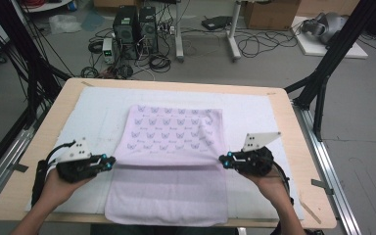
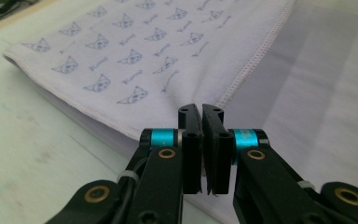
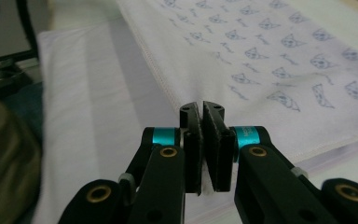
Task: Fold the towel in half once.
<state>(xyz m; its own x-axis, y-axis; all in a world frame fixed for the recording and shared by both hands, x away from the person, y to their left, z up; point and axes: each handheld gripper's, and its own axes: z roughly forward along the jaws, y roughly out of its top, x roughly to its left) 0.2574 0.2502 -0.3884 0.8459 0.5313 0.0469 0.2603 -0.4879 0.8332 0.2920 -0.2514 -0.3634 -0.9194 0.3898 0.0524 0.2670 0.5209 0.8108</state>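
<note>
One pale lilac towel lies on the desk, its long axis running from the near edge toward the far edge. Its far part carries a printed pattern of small blue cat faces and fish; its near part is plain with faint stripes and hangs a little over the desk's near edge. A stitched hem crosses the towel from side to side about midway, where the patterned layer lies folded over the plain one.

Two grippers work it, one at each side edge. The left gripper is clamped on the towel's left edge at that fold line, and the right gripper is pinching the right edge at the same height. One white mat lies under the towel.
</note>
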